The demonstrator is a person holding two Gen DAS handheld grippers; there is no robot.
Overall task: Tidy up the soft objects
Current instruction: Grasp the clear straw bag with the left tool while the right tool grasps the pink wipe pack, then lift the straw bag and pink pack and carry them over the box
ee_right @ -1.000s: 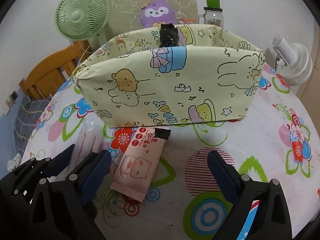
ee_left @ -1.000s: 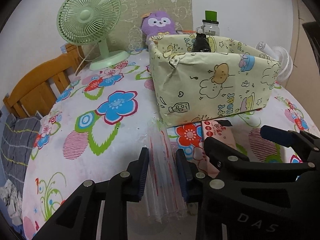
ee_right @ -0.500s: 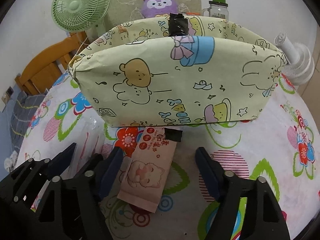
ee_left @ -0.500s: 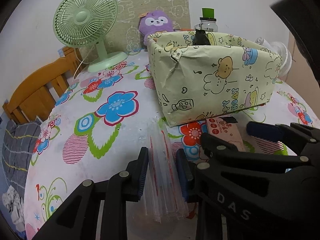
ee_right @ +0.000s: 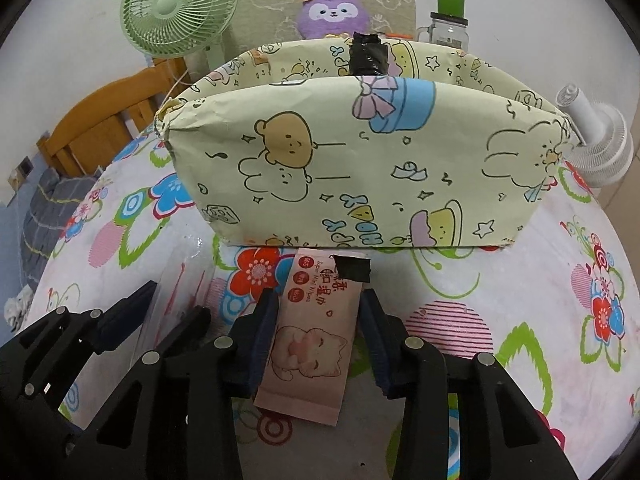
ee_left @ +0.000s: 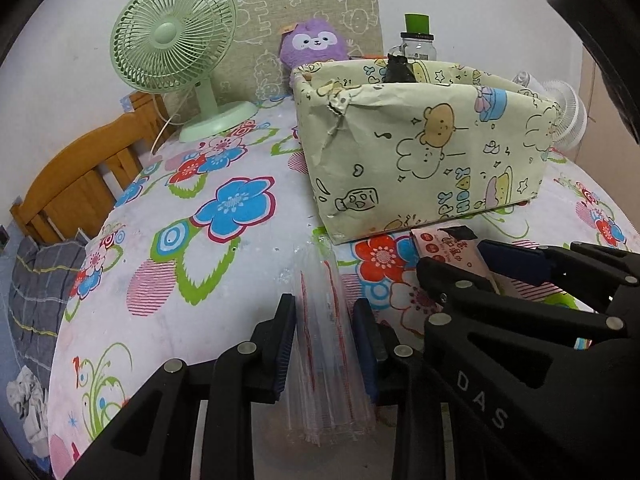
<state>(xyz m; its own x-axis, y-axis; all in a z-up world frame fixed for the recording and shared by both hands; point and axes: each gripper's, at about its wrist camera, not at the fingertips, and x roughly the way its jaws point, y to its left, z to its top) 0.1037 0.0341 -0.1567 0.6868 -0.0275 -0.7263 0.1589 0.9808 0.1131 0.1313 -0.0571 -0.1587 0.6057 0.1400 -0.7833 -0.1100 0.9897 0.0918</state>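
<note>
On the flowered tablecloth (ee_left: 168,248), a stack of clear plastic bags with red lines (ee_left: 324,320) lies in front of the cartoon-print box (ee_left: 420,152). My left gripper (ee_left: 326,344) is shut on that stack, a pad on each side. A pink pack of wet wipes (ee_right: 312,336) lies just before the box (ee_right: 360,168). My right gripper (ee_right: 318,332) is closing around the pack; its left pad reaches the edge and a thin gap shows at the right pad. In the right wrist view the left gripper (ee_right: 166,308) and the bags (ee_right: 180,280) sit at lower left.
A green desk fan (ee_left: 172,40), a purple plush toy (ee_left: 314,42) and a jar with a green lid (ee_left: 418,40) stand behind the box. A white fan (ee_right: 596,140) sits at the right. A wooden chair back (ee_left: 80,176) is at the table's left edge.
The right gripper's jaws have drawn in from wide apart to either side of the wipes pack. The left gripper has kept its hold on the clear bags and has not moved.
</note>
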